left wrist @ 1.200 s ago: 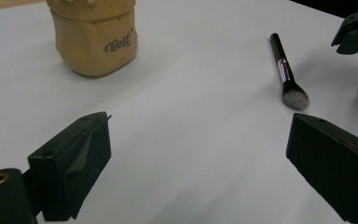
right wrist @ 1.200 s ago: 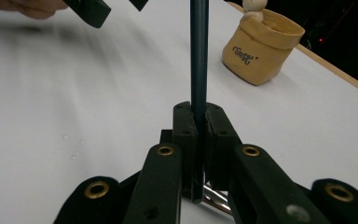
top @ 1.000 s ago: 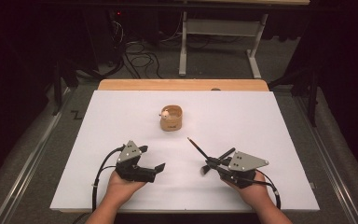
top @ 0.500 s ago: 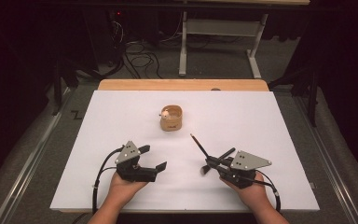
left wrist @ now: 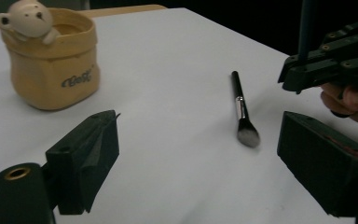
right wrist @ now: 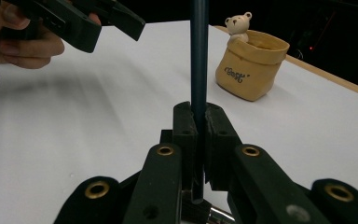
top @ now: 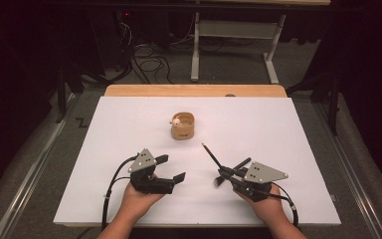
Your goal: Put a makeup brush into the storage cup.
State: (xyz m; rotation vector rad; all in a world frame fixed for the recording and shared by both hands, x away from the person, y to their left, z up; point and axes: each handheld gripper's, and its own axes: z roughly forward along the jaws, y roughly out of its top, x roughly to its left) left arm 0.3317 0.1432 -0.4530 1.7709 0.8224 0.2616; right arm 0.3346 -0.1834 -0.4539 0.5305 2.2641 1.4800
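Right gripper (top: 225, 175): jaws clamped tight on the slim black handle of a makeup brush (top: 211, 155), handle pointing up and away, grey bristles (top: 218, 181) low beside the jaws.
Left gripper (top: 171, 168): jaws apart, just been narrowing a little, nothing between them.
Pot: tan ceramic sack-shaped pot with a small bear on its rim (top: 182, 126), standing mid-table, well apart from both grippers.
Table: white sheet (top: 303, 149).
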